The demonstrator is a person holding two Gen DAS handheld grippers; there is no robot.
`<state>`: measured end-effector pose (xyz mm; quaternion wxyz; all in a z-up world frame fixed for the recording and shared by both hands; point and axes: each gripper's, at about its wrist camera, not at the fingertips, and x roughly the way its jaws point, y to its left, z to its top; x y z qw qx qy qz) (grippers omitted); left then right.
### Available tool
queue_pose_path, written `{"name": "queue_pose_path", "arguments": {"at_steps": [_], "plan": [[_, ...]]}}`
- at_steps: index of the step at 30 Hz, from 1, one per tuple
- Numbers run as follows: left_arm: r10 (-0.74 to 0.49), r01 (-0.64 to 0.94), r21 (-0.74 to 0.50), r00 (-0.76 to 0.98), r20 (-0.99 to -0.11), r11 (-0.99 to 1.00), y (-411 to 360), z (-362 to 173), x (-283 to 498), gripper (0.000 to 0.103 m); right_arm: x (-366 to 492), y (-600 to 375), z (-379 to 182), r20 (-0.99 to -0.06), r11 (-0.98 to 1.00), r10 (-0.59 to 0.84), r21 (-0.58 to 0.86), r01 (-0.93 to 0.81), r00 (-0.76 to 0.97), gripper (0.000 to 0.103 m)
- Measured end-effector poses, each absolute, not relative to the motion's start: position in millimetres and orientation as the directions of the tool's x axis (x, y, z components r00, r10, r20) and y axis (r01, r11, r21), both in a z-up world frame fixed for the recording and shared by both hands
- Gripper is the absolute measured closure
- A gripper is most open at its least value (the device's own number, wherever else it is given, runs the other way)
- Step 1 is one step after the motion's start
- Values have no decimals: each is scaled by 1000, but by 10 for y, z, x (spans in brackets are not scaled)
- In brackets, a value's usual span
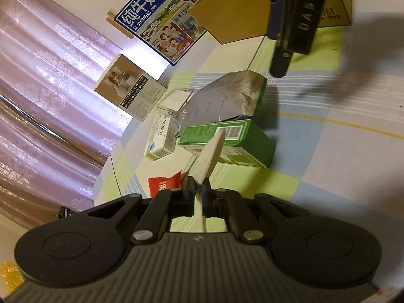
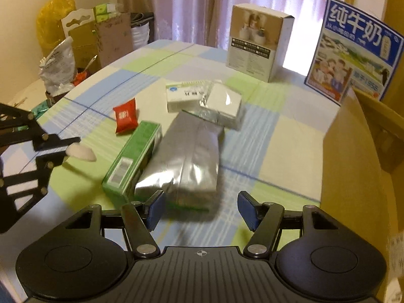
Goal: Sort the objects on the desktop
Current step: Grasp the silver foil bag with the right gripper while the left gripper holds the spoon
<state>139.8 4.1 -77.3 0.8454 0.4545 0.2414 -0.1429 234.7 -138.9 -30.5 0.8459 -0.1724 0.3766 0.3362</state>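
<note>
My left gripper [image 1: 199,189] is shut on a flat white oval pad [image 1: 212,151], held edge-on above the checked tablecloth [image 1: 315,151]. From the right wrist view the same left gripper [image 2: 63,149] reaches in at the left edge with the white pad [image 2: 80,152] in its tips. My right gripper [image 2: 202,209] stands open just above the near end of a silver foil bag [image 2: 184,156], its blue pads clear of the bag. The bag leans on a green box [image 2: 133,159]. Behind them lie a red sachet [image 2: 125,116], a white medicine box [image 2: 184,96] and a clear-wrapped white packet [image 2: 222,103].
An open cardboard box [image 2: 353,151] stands at the right edge of the table. A blue milk carton [image 2: 353,50] and a beige picture box [image 2: 257,43] stand at the back. Bags and cartons [image 2: 96,38] crowd a side table at the left, before pink curtains [image 2: 189,5].
</note>
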Motion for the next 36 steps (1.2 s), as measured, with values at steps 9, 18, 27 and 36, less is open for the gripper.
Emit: {"name": "queue_pose_path", "arguments": {"at_steps": [9, 18, 27, 36], "plan": [[-12, 445, 696, 847, -532, 564, 141, -742, 1466, 100, 2811, -977, -381, -806, 701, 434, 21, -713, 402, 37], [-16, 438, 692, 851, -525, 574, 162, -736, 1474, 100, 3121, -735, -581, -861, 709, 418, 111, -696, 288, 23], [-1, 434, 687, 846, -533, 582, 177, -736, 1475, 100, 2986, -785, -683, -888, 706, 377, 92, -702, 263, 50], [-6, 451, 689, 839, -544, 567, 113, -734, 1354, 100, 2454, -1376, -604, -908, 723, 334, 73, -687, 254, 54]]}}
